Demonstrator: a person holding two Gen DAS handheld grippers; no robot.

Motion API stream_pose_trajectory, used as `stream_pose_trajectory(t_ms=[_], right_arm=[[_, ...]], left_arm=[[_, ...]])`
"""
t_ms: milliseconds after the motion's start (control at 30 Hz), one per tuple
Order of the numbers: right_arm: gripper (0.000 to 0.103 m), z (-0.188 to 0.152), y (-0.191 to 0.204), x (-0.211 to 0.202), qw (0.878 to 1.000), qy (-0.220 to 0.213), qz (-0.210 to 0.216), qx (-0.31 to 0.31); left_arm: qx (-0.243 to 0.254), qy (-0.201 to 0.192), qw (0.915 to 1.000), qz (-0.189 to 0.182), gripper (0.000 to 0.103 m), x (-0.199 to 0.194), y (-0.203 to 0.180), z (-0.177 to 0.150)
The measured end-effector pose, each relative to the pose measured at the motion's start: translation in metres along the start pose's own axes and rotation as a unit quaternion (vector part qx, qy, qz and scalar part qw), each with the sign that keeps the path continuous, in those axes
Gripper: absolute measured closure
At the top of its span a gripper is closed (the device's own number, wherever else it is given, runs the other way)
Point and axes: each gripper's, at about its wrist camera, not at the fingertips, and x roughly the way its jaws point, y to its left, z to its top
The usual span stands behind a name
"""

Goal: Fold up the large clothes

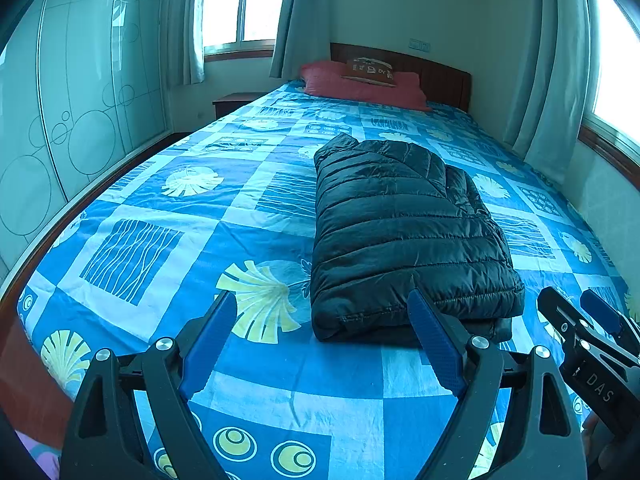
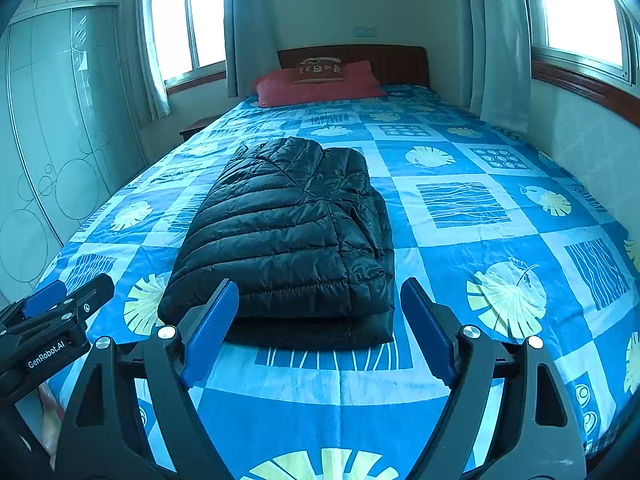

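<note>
A black quilted puffer jacket (image 1: 404, 232) lies folded into a compact rectangle on the blue patterned bedspread (image 1: 200, 208); it also shows in the right wrist view (image 2: 288, 236). My left gripper (image 1: 322, 300) is open and empty, just short of the jacket's near edge, its right finger overlapping the near corner in view. My right gripper (image 2: 318, 292) is open and empty, in front of the jacket's near edge. The right gripper also shows at the right of the left wrist view (image 1: 576, 308), and the left gripper at the left of the right wrist view (image 2: 72, 292).
A red pillow (image 1: 360, 84) with a brown cushion (image 1: 370, 72) lies by the wooden headboard (image 2: 352, 60). A glass-fronted wardrobe (image 1: 80, 100) stands left of the bed. Curtained windows are on the far and right walls. A nightstand (image 1: 234, 102) is at the far left.
</note>
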Motion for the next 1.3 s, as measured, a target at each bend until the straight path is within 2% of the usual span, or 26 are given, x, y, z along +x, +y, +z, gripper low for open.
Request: stream_pose_trajectory(t_ms=[433, 933, 1300], right_arm=[[0.02, -0.001, 0.002, 0.0, 1.0, 0.0, 0.0, 0.0], [0.02, 0.0, 0.006, -0.002, 1.0, -0.007, 0.003, -0.002], [0.02, 0.001, 0.005, -0.004, 1.0, -0.009, 0.003, -0.002]], left_arm=[[0.001, 0.002, 1.0, 0.002, 0.017, 0.002, -0.001, -0.001], [0.021, -0.022, 0.9995, 0.012, 0.017, -0.006, -0.01, 0.004], [0.02, -0.016, 0.9997, -0.001, 0.017, -0.007, -0.011, 0.003]])
